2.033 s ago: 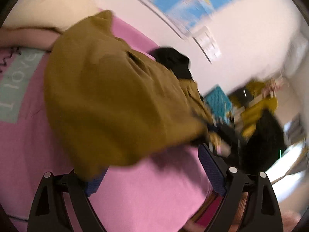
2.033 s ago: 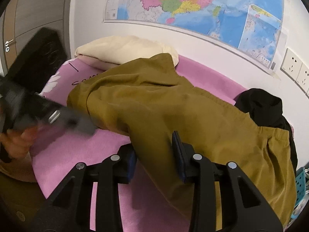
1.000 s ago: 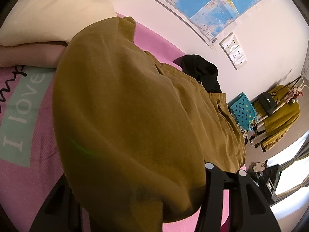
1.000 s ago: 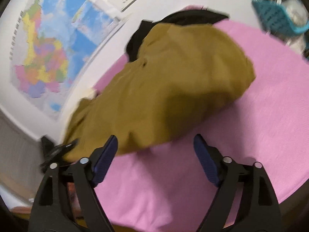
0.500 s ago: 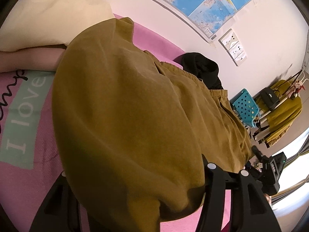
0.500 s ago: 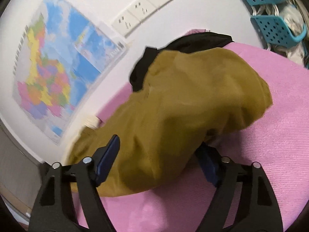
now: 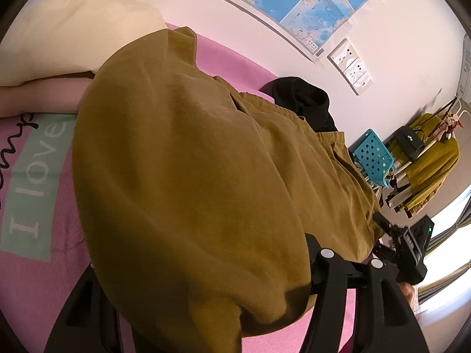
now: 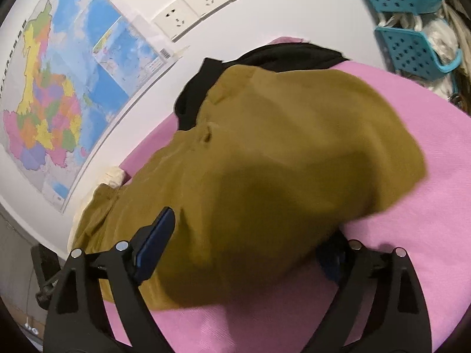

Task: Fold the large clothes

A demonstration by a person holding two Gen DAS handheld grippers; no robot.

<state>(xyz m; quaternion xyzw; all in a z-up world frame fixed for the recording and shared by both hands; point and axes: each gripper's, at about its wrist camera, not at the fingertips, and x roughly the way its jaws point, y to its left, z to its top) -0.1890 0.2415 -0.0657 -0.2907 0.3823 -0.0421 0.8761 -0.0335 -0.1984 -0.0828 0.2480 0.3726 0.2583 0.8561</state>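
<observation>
Mustard garment [image 7: 188, 176] sprawls over pink bed [image 8: 426, 206]. Left gripper [image 7: 206, 309] and right gripper [image 8: 244, 253] fingers opening, cloth between, not pinched. Seat both edges deep before clamping, lift evenly.

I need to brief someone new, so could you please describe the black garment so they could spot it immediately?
Start at the pink bedspread below the wall map. The black garment lies bunched against the wall, partly under the mustard garment. It is the only black fabric on the bed.
</observation>
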